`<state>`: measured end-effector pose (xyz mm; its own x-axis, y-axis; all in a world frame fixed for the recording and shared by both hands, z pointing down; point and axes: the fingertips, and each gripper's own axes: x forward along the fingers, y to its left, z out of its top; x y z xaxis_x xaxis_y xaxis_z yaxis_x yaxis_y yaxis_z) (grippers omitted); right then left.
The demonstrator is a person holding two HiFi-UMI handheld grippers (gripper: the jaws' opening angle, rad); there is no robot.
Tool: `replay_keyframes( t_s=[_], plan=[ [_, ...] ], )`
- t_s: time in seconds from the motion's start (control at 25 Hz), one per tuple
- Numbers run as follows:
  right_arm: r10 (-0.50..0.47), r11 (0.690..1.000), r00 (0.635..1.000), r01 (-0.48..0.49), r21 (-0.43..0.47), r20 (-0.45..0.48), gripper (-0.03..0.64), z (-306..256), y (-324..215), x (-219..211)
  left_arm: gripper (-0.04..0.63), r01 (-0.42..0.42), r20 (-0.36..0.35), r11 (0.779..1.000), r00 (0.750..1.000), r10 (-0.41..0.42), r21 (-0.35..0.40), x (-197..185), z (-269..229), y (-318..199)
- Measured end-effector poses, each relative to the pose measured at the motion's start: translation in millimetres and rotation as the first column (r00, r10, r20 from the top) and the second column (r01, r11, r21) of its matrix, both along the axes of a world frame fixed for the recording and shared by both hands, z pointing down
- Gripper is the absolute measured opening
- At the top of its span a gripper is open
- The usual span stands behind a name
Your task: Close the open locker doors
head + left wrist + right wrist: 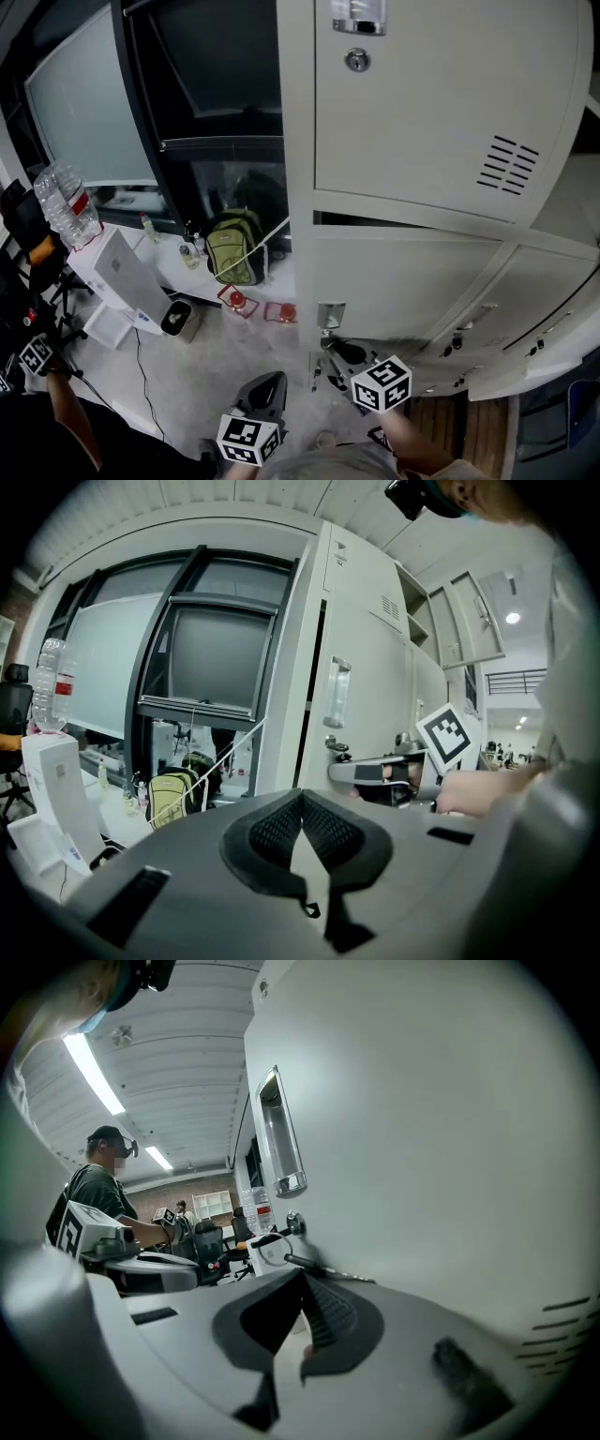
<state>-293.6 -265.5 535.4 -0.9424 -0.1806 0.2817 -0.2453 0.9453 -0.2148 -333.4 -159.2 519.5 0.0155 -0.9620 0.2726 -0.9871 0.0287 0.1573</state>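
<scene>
The cream locker bank (431, 122) fills the right of the head view. Its upper door (422, 103), with keyhole (356, 61) and vent, lies flush. The door below (403, 281) shows a dark gap along its top edge, and further right more doors (548, 328) stand ajar. My right gripper (345, 354) is shut and empty, its tip close to that lower door by its handle (330, 314). In the right gripper view the door face (422, 1147) is right beside the jaws (302, 1283). My left gripper (265, 392) hangs shut and empty, left of the lockers (361, 696).
A green backpack (234, 246) sits on the floor by the dark window frame (220, 145). Water bottles (66, 202), a white box (127, 272) and a cable lie at the left. Another person (94, 1185) with grippers stands behind.
</scene>
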Motion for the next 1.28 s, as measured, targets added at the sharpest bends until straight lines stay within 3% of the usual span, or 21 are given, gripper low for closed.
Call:
replay_keyframes(
  t_s=[0.56, 1.28],
  plan=[
    [0.0, 1.0, 1.0, 0.0, 0.0, 0.0, 0.028, -0.3, -24.5, -11.1, 0.015, 0.008, 0.005, 1.0, 1.0, -0.008, -0.01, -12.3, 1.5, -15.6],
    [0.013, 1.0, 1.0, -0.014, -0.015, -0.019, 0.028, 8.0, -9.7, -1.5, 0.015, -0.01, -0.002, 1.0, 1.0, 0.01, -0.008, -7.0, 1.2, -8.7]
  ],
)
